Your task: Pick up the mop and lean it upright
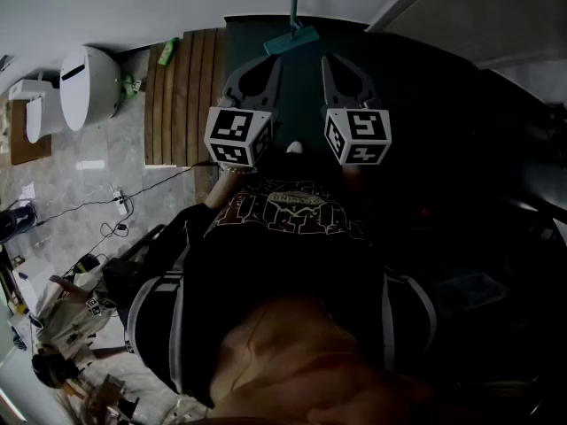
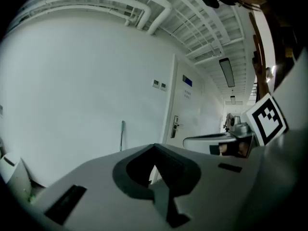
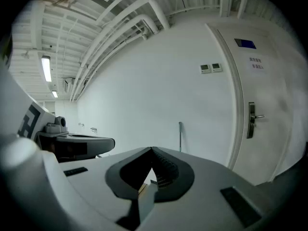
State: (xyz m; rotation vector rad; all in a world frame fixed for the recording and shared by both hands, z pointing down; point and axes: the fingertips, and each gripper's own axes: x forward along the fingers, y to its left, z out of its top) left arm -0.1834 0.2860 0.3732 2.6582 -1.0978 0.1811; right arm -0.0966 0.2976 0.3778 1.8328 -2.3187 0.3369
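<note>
Mop (image 1: 292, 41) is judged already leaned upright on far wall (image 3: 144, 95); left tool (image 1: 255, 69) and right tool (image 1: 341, 67), both closed empty, are best withdrawn straight, handle (image 3: 180, 136) untouched.

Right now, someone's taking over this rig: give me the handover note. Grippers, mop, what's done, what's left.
Left gripper: shut, empty.
Right gripper: shut, empty.
Mop: stands upright against the wall ahead, head down, clear of both grippers.
Done: mop looks leaned upright.
Left: nothing obvious; maybe check that it is stable.
</note>
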